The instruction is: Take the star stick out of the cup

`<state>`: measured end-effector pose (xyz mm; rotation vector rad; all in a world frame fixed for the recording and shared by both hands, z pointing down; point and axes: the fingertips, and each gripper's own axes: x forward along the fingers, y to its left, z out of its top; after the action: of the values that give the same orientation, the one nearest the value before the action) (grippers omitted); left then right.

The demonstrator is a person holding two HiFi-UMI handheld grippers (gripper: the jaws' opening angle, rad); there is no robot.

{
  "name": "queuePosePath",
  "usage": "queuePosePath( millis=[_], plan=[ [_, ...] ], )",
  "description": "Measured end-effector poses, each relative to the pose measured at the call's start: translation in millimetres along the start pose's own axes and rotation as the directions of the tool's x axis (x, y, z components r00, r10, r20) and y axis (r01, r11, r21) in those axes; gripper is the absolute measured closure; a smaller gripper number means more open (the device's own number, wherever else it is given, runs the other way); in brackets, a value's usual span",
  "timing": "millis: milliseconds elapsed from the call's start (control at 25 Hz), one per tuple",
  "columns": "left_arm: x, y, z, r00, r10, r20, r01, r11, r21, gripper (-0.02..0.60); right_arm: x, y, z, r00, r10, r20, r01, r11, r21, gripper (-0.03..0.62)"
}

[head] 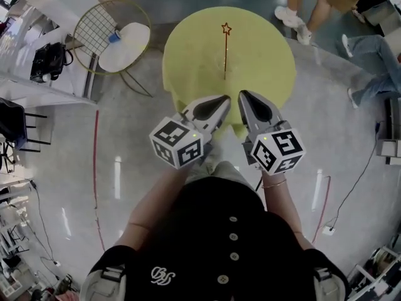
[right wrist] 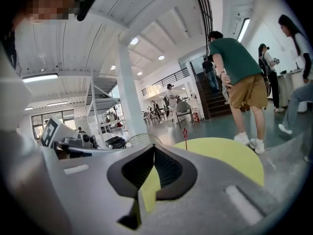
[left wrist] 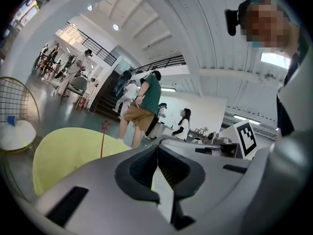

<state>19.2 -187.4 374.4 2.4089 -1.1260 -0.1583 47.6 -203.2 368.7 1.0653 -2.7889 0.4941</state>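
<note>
The star stick [head: 225,49] is a thin red rod with an outlined star on top, standing upright near the middle of the round yellow-green table [head: 263,55]. It also shows in the left gripper view as the star stick [left wrist: 103,138] and, small, in the right gripper view as the star stick [right wrist: 185,137]. I cannot make out a cup around its base. My left gripper [head: 225,99] and right gripper [head: 242,95] hover side by side over the table's near edge, short of the stick. Both are shut with nothing between the jaws.
A wire-backed chair with a white seat [head: 125,46] stands left of the table. People's legs and shoes [head: 301,21] are at the far right beyond it. Shelving [head: 37,68] lines the left side, and a cable [head: 351,187] runs across the floor at right.
</note>
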Motion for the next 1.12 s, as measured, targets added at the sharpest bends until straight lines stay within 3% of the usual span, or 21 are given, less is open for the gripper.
queuePosePath(
  millis=[760,1120],
  plan=[
    [41,99,39,1.0,-0.015,-0.027,0.014,0.999,-0.043,0.569,102,-48,11,0.994,-0.08,-0.072,0.082,0.996,0.023,0.589],
    [61,131,39,0.997,-0.038,-0.072,0.034,0.998,-0.061,0.569,134,-67,7,0.987,-0.114,-0.109,0.118,0.992,0.036,0.588]
  ],
)
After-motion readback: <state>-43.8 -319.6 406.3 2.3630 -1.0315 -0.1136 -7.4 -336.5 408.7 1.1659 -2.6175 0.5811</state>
